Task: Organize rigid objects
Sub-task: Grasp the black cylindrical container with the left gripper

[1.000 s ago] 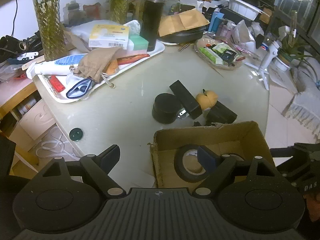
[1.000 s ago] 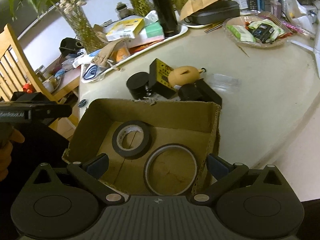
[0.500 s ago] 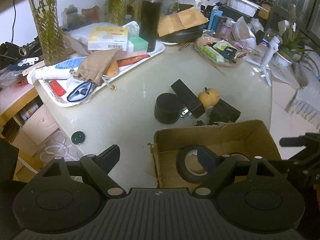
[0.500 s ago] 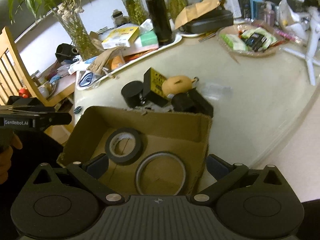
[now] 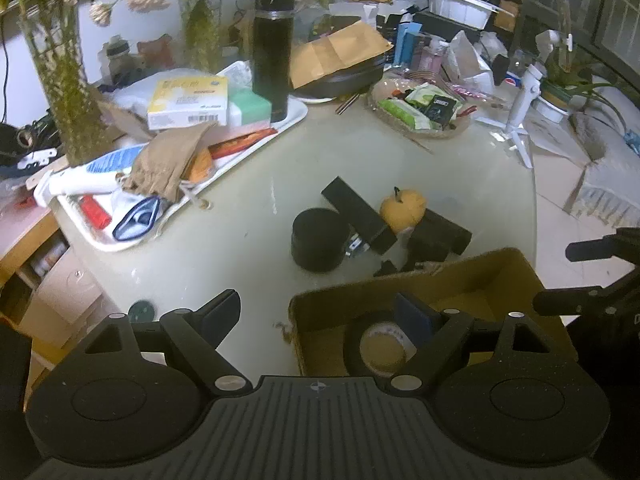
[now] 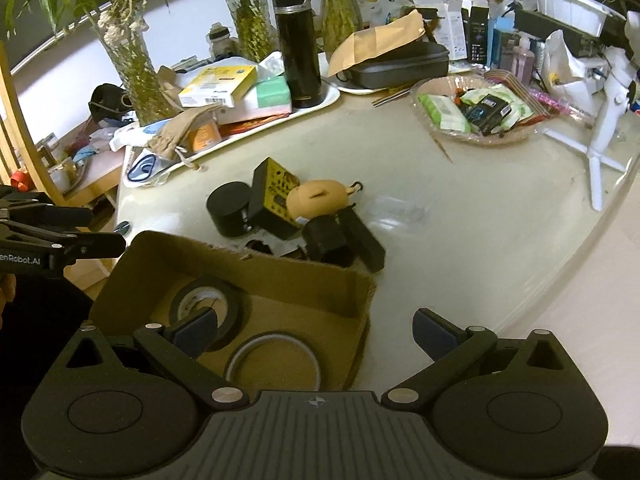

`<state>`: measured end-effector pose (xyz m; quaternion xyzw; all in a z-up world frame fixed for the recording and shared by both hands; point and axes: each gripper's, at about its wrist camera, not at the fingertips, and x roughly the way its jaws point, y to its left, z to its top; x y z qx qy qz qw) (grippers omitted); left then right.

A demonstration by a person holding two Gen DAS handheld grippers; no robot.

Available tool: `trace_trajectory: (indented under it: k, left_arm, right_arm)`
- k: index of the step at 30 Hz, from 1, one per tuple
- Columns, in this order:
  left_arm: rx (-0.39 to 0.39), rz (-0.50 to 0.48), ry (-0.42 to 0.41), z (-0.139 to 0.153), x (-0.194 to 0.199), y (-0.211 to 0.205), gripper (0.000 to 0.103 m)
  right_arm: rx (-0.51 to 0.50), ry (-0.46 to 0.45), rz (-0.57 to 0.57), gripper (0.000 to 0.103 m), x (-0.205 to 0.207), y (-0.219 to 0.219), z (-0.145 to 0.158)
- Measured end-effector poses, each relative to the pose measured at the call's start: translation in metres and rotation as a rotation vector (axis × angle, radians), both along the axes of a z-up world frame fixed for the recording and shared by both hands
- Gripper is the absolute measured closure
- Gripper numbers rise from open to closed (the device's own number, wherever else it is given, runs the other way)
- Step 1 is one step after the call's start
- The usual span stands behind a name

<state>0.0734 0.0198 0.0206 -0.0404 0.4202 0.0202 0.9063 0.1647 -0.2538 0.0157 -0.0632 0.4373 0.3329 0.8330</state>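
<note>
Both grippers, left [image 5: 318, 316] and right [image 6: 316, 326], hover with fingers spread over the cardboard box [image 6: 280, 276] holding a black tape roll [image 6: 208, 304]; nothing pinched.

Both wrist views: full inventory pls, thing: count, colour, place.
cardboard box: 1, brown, near table edge, open top
tape roll: 1, black, inside box
ring: 1, pale grey, flat in box
round jar: 1, black, table beyond box
rectangular blocks: about 3, black, one with a yellow face, clustered beyond box
pig-like toy: 1, tan, among the blocks
flask: 1, black, upright on tray
tray: 1, white, far left, piled with boxes, pouch, tubes
bowl: 1, clear, packets inside, far right
tripod: 1, white, right edge
vases with stems: several, green, back
left gripper: black, jaws open, empty
right gripper: black, jaws open, empty
</note>
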Motion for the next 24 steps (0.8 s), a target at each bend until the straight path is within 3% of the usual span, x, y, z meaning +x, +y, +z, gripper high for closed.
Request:
trace_trajectory:
  k: [12, 24]
  left_arm:
    - [0.006, -0.035, -0.002, -0.006, 0.031, 0.001, 0.018]
    - [0.018, -0.081, 0.05, -0.028, 0.066, 0.005, 0.019]
  right_arm:
    - [-0.016, -0.042, -0.039, 0.0, 0.028, -0.006, 0.009]
    - [-0.029, -0.041, -0.058, 0.0, 0.038, -0.006, -0.002]
